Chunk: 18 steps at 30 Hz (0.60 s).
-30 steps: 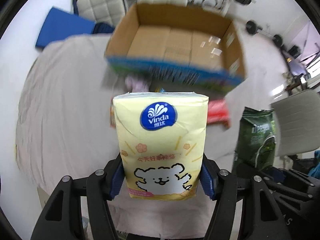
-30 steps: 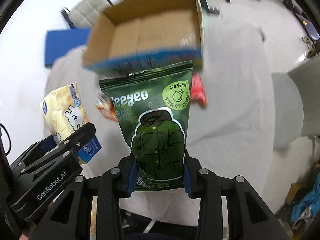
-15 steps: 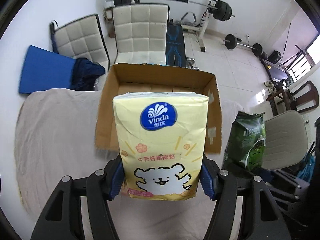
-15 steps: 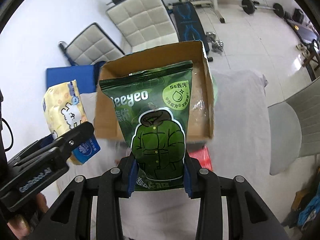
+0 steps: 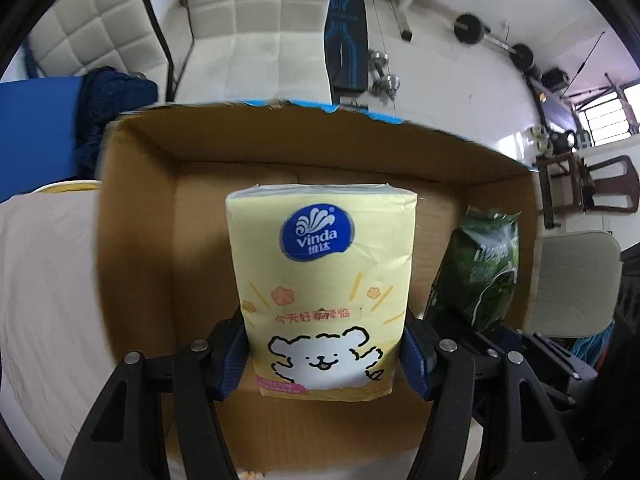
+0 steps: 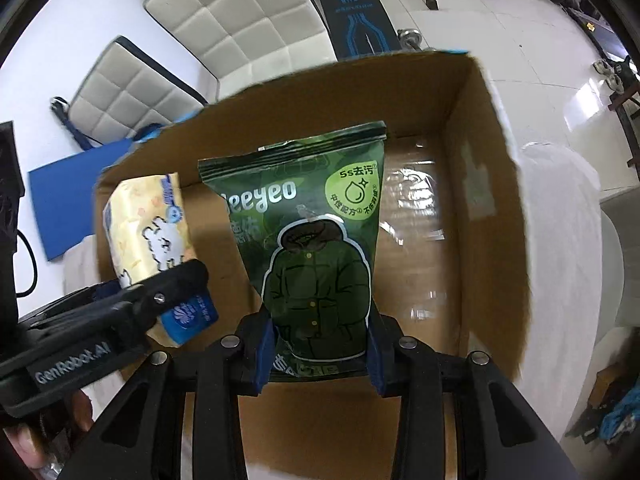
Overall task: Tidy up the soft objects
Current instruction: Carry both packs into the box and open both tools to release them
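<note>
Both loads have moved from in front of the cardboard box (image 5: pixel 136 208) to directly over its open interior, where a second ago the box lay ahead across the cloth-covered table (image 5: pixel 44 280). The left gripper (image 5: pixel 324 354) pinches the lower end of the yellow tissue pack (image 5: pixel 320 280) between its blue pads, and the right gripper (image 6: pixel 318 354) likewise pinches the base of the green pouch (image 6: pixel 316 248); both items hang inside the box outline, side by side, above the taped floor. The transport step appears nearly complete, and lowering and release are the likely remaining actions.
</note>
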Motion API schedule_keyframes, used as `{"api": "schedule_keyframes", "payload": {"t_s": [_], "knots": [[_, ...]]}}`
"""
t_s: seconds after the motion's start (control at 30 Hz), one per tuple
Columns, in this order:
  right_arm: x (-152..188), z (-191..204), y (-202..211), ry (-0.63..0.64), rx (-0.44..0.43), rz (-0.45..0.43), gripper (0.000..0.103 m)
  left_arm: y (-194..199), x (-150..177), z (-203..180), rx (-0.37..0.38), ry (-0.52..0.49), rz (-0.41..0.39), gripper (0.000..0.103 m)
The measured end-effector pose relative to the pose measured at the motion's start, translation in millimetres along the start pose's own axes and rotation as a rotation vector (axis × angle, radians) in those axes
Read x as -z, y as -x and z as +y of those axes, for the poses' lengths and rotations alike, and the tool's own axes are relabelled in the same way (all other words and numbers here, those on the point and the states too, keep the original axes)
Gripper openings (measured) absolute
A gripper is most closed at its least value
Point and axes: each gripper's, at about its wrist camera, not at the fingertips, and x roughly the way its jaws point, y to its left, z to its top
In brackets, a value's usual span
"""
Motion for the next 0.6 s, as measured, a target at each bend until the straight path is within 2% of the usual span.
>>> {"api": "schedule_keyframes", "payload": {"t_s": [0.23,0.43,0.5,0.57,0.6], "knots": [[-37.3,-5.0,-47.8,0.018,0.070,0.035,0.040,-40.4,-25.7,-4.4,0.019,-0.028,0.066,0.061],[-44.9,3.5,-56.8,0.030,0.095,0.049,0.040,-48.5,-27.7,-9.3,0.013,-0.036,0.086,0.062],[-38.0,13.3,-48.6,0.035,0.101,0.054,0.040,-50.8,-28.8,-10.2,0.005,-0.045,0.092,0.062],[-35.9,15.3,-47.0,0.037,0.116,0.059,0.041,-48.2,-28.6,-12.1,-0.010,-0.052,0.090,0.062],[-36.9,17.3,-47.0,0.038,0.124,0.062,0.047,-48.7,-29.1,-13.3,-0.017,-0.054,0.092,0.062]]}}
